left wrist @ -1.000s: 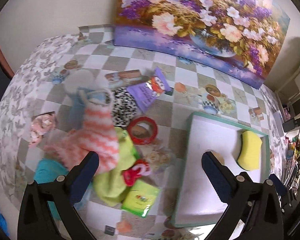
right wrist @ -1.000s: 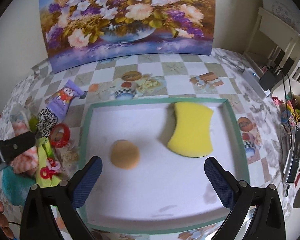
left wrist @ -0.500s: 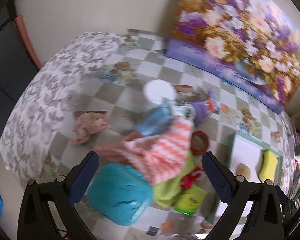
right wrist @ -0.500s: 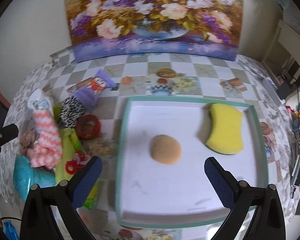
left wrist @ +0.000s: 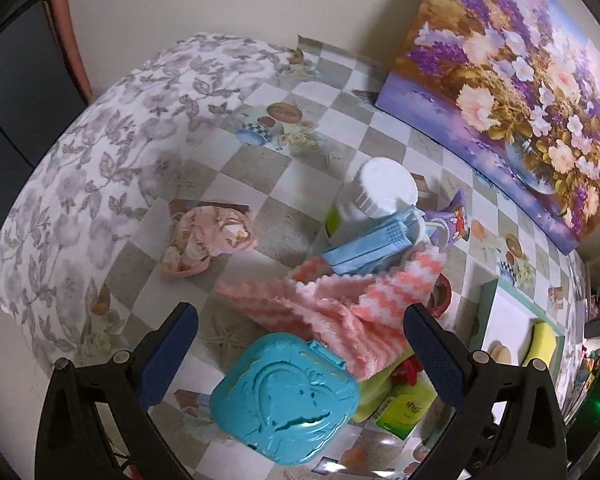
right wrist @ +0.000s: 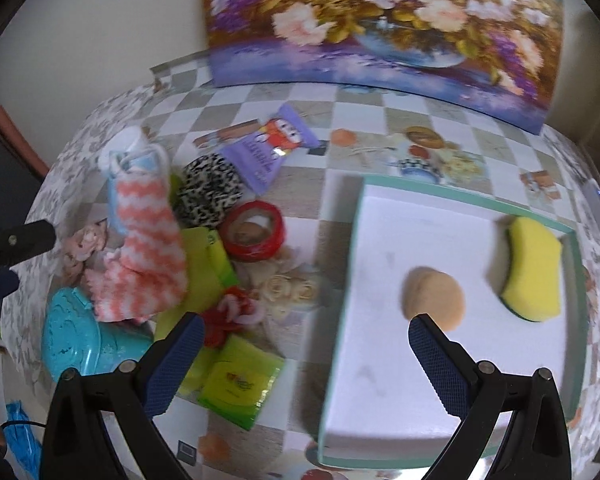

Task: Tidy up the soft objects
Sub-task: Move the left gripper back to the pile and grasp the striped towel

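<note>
The pink-and-white striped sock (left wrist: pixel 352 300) lies draped over the pile of clutter on the checkered tablecloth (left wrist: pixel 300 92), its toe resting on the teal plastic case (left wrist: pixel 286 398) and its cuff against a blue cloth (left wrist: pixel 370 246) and a white-capped bottle (left wrist: pixel 384 192). Your left gripper (left wrist: pixel 300 352) hangs over the case with its jaws spread wide and holding nothing. Your right gripper (right wrist: pixel 306 354) is just as wide and empty above the near-left edge of the white tray (right wrist: pixel 384 412), where a tan round sponge (right wrist: pixel 434 298) and a yellow sponge (right wrist: pixel 534 270) lie apart.
</note>
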Action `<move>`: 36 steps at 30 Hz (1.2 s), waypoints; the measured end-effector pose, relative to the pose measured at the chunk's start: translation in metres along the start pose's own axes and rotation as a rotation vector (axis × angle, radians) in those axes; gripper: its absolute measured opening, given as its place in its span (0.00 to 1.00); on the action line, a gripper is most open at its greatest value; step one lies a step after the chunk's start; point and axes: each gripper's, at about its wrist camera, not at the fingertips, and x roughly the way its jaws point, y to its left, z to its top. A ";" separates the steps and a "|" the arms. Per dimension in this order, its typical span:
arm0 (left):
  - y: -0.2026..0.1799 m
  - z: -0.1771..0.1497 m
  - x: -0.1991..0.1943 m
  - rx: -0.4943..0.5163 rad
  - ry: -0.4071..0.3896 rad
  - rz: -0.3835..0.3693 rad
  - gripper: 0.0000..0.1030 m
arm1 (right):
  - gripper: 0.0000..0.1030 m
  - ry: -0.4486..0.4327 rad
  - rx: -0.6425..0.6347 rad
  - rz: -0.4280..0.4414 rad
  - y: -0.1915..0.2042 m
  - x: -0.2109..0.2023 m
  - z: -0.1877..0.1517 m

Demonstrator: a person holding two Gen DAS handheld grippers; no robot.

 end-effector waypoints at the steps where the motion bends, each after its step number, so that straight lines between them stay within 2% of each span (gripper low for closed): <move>1: -0.002 0.001 0.002 0.005 0.006 -0.006 0.99 | 1.00 0.002 -0.002 0.001 0.001 0.001 0.000; 7: -0.021 0.004 0.022 0.053 0.052 -0.029 0.99 | 1.00 0.016 0.005 -0.026 -0.005 0.008 0.007; 13: -0.037 0.006 0.035 0.055 0.085 -0.057 0.99 | 1.00 0.018 0.022 -0.080 -0.023 0.007 0.016; 20: -0.057 0.008 0.047 0.101 0.095 -0.029 0.99 | 1.00 0.025 0.062 -0.142 -0.059 0.001 0.025; 25: -0.068 0.007 0.060 0.126 0.113 -0.004 0.99 | 1.00 0.047 0.128 -0.137 -0.081 0.005 0.029; 34: -0.083 0.002 0.074 0.181 0.122 0.066 0.98 | 1.00 0.049 0.105 -0.125 -0.079 0.011 0.036; 36: -0.085 0.001 0.077 0.193 0.125 0.078 0.94 | 1.00 0.054 0.106 -0.119 -0.080 0.012 0.035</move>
